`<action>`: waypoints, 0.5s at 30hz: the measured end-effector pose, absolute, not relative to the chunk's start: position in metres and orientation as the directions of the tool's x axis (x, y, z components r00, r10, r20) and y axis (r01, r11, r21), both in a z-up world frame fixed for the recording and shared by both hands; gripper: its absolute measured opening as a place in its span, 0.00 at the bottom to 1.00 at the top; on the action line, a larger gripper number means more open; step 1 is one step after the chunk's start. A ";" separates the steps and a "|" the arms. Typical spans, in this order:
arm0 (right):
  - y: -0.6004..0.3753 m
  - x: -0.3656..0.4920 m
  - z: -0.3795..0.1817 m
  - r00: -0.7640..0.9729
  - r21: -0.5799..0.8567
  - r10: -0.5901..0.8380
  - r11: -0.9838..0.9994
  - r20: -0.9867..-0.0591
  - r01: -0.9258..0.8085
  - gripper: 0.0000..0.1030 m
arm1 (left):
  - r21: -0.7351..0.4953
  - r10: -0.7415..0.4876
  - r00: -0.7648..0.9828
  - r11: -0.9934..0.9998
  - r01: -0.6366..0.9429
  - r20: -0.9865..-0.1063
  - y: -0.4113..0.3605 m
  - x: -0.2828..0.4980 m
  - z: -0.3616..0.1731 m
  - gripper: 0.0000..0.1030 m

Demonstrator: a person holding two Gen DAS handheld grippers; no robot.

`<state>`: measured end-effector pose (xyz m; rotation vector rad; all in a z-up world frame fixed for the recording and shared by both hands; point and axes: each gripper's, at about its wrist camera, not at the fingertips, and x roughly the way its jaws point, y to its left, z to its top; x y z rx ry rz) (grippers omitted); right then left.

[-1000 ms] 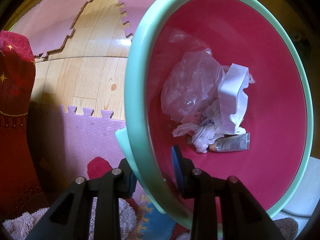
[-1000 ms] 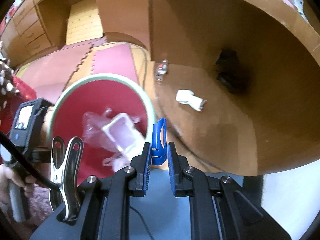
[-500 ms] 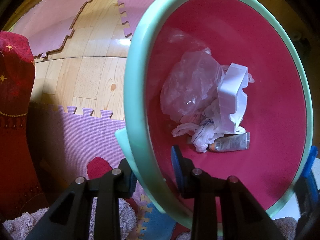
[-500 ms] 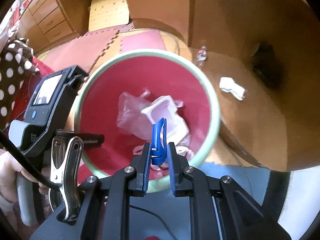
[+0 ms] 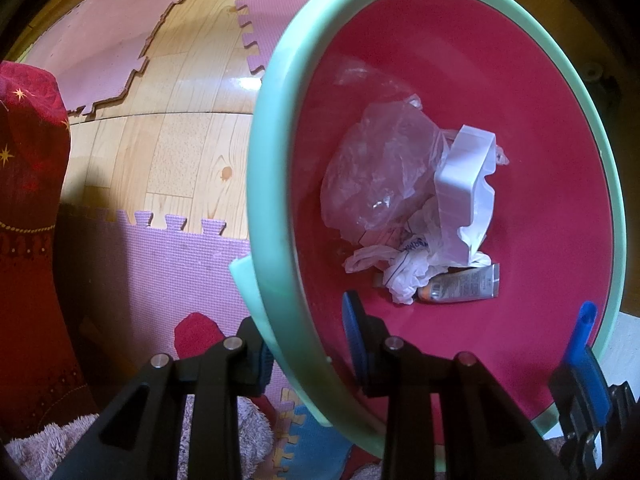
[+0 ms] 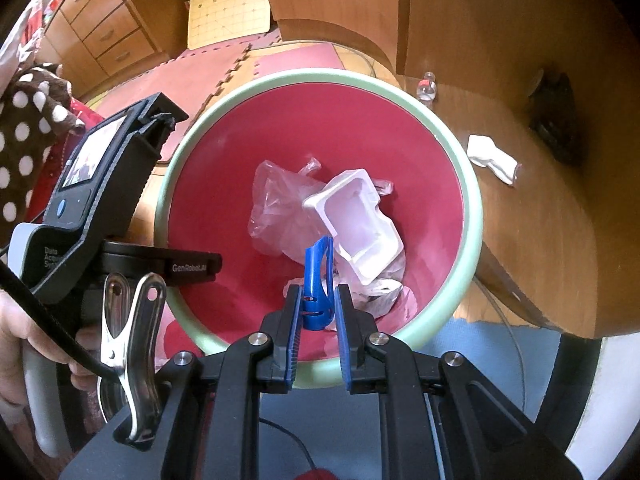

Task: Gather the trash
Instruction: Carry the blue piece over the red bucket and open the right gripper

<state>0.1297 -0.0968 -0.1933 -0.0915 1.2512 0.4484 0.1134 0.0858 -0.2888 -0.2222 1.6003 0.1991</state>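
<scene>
My right gripper (image 6: 316,344) has its jaws clenched on a blue plastic clip (image 6: 317,285); the clip stands with its long axis running straight out along the jaws, its free tip pointing down into the bin (image 6: 472,216); it hangs over the near part of the red bowl, inside the mint-green rim, so the drop lies directly below and slightly ahead of me. My left gripper (image 5: 308,344) has its jaws closed on the bin's rim, one pad outside the wall and one inside, holding the bin tilted toward my right hand; that hand is the nearer one to the bin but it is busy, so the release falls to the right. Already in the bin lie a clear plastic bag (image 6: 280,204), a white plastic tray (image 6: 356,216) and a small tube (image 5: 464,286). I judge that only opening the right jaws is left for this piece. A crumpled white tissue (image 6: 492,158) lies on the wooden counter (image 6: 560,240), well beyond the bin's far right rim; probably next.
</scene>
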 end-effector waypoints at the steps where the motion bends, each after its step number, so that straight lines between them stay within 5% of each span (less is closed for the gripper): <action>1: -0.097 0.130 -0.194 0.238 0.177 0.280 0.909 -0.930 -0.377 0.16 | -0.009 -0.020 -0.037 0.964 -0.264 -0.999 0.086 0.113 -0.289 0.31; 15: -0.094 0.128 -0.199 0.224 0.197 0.297 0.904 -0.928 -0.380 0.16 | -0.010 -0.021 -0.038 0.964 -0.264 -0.999 0.085 0.112 -0.289 0.31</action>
